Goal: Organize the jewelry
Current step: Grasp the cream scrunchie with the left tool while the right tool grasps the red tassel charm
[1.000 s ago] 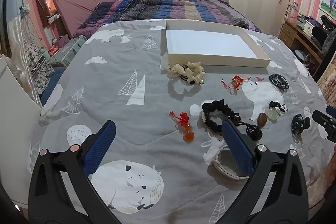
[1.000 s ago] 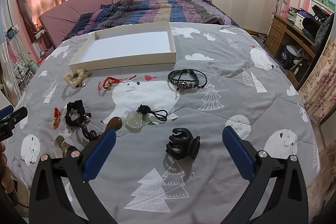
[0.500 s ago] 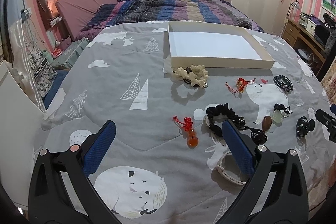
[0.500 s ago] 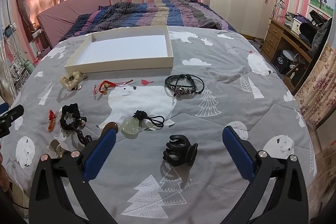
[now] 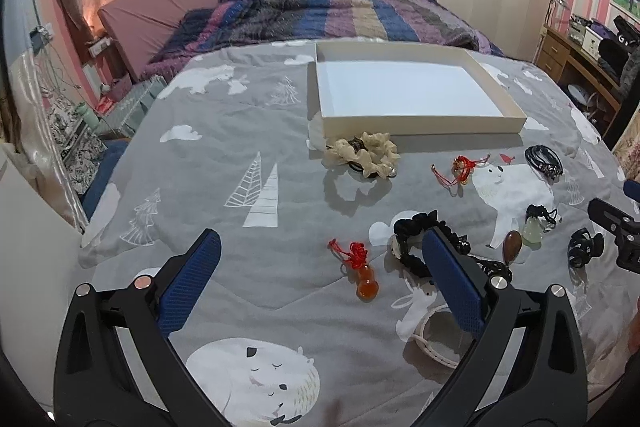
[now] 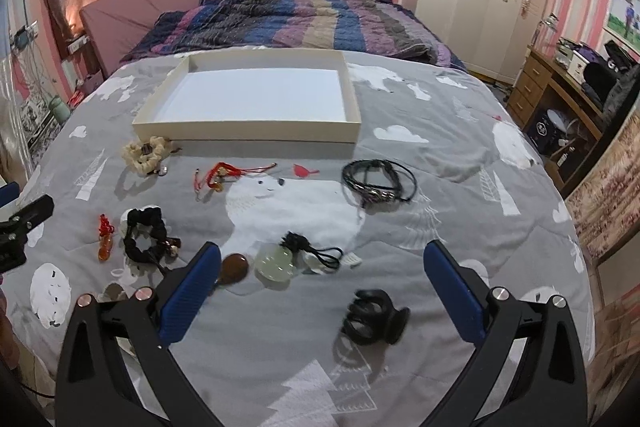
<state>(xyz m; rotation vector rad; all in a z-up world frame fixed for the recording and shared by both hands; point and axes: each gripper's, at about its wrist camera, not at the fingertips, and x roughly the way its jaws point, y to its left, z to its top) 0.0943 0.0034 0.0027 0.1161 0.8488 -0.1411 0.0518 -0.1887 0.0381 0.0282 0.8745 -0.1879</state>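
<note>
Both tools spread wide over jewelry scattered on a grey printed bedspread.

Left tool [image 5: 320,259] and right tool [image 6: 322,275] hold nothing. A black plastic claw clip [image 6: 374,315] lies low in the right wrist view; a round orange gourd charm on red cord [image 5: 362,273] lies centre in the left. Mid-frame sits a black ruffled scrunchie [image 5: 420,239], beyond it a cream scrunchie [image 5: 362,155]. Farthest, the shallow white cardboard box [image 5: 420,125] lies open.
</note>
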